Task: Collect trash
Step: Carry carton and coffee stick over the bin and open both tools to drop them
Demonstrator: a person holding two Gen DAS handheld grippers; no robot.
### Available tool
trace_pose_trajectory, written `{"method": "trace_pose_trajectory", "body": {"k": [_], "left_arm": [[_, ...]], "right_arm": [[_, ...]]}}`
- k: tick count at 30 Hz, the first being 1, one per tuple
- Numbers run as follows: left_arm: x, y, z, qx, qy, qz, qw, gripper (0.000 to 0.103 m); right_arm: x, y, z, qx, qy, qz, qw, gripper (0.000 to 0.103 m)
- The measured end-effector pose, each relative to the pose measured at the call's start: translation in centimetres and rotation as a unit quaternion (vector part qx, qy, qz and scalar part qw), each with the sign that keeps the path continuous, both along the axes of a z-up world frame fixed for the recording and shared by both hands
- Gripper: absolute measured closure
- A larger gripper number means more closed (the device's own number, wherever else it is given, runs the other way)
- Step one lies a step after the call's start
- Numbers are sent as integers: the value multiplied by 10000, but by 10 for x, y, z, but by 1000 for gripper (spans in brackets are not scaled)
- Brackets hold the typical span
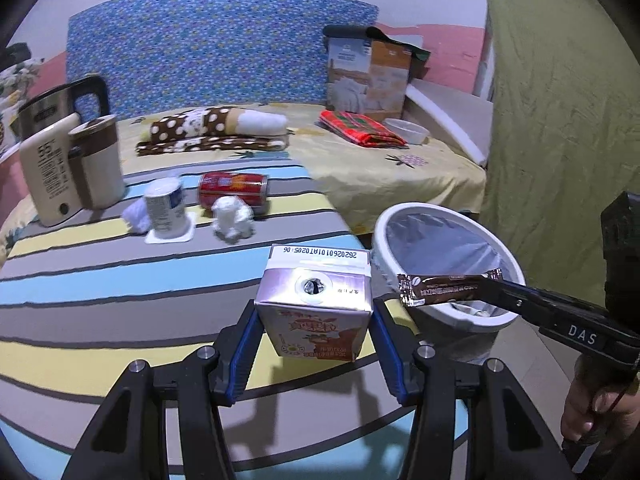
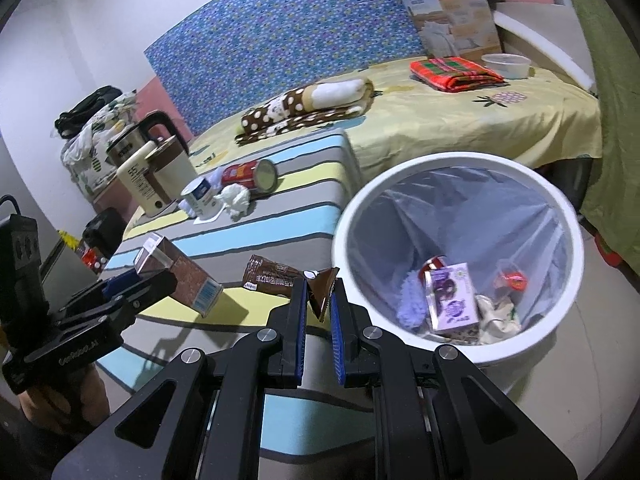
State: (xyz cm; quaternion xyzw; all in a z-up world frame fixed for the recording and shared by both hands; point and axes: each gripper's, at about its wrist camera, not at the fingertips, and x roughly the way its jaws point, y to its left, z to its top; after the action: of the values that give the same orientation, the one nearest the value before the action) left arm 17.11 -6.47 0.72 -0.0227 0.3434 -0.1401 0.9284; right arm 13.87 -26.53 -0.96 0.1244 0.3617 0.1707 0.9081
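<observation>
Two tools are in use above a striped worktop. At the far left of the worktop stand a steel kettle and a cream-and-brown appliance. Just right of these sit a white cup, a red can lying on its side, and a crumpled white tissue directly in front of the can.

The left tool is clamped on a drink carton; its blue pads press both side walls. The carton is upright in the left wrist view, with its punctured top facing the camera, near the worktop's right edge.

The right tool is pressed nearly together, pinching one end of a brown sachet. The remainder of the sachet extends to the left of the jaws. In the left wrist view the sachet lies across the near rim of the bin.

A white bin with a clear liner stands on the floor to the right of the worktop. It contains a purple carton, a blue fluffy item and further refuse.

Behind, a bed carries a spotted blanket, a red checked cloth and a white bowl.
</observation>
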Motion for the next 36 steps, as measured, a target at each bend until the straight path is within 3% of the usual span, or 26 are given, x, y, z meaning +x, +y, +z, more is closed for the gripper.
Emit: {"method": "trace_pose_trajectory", "body": {"k": [14, 25, 36], "left_arm": [[25, -70, 7, 51, -131, -720, 9973, 49], [43, -110, -8, 57, -6, -1149, 9934, 49], [56, -125, -20, 88, 51, -1321, 9912, 49]], "right_arm": [[0, -60, -8, 22, 83, -907, 9958, 90], [0, -81, -15, -51, 192, -1197, 9926, 90], [5, -87, -22, -153, 350, -1301, 9908, 89]]}}
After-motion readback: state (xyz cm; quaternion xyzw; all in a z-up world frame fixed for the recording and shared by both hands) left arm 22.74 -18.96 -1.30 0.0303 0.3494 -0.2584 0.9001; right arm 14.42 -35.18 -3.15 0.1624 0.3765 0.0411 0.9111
